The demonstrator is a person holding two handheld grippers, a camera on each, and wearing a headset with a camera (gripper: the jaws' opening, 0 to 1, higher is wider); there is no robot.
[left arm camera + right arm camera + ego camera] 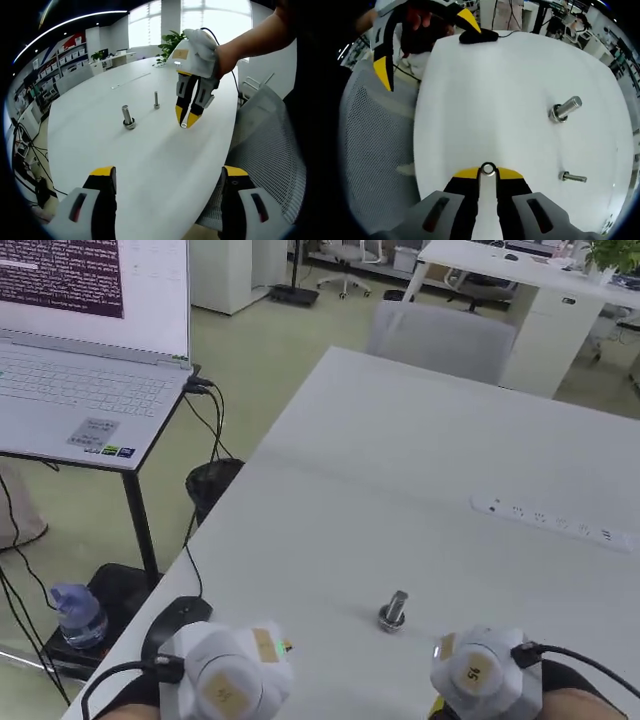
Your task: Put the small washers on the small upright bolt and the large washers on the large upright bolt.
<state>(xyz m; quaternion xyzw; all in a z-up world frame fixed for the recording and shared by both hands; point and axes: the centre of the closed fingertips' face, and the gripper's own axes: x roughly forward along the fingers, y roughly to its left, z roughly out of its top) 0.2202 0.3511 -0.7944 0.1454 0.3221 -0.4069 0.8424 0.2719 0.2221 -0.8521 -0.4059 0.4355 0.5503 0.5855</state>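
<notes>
The large upright bolt [396, 609] [128, 117] [565, 108] stands on the white table [420, 470]. A thinner small bolt [156, 100] [572, 177] stands a little beyond it. In the right gripper view my right gripper [488, 172] is shut on a metal washer [488, 169] just above the table's near edge. That same gripper [187, 117] hangs over the table in the left gripper view, to the right of both bolts, with the washer [185, 123] at its tips. My left gripper [167, 172] [422, 45] is open and holds nothing. Both white housings [225, 675] [480, 675] sit at the bottom of the head view.
A black mouse [172, 622] [477, 36] lies at the table's near left corner. A power strip [555, 522] lies at the far right. A laptop [80, 380] sits on a stand to the left. A mesh chair [270, 150] stands close to the table's edge.
</notes>
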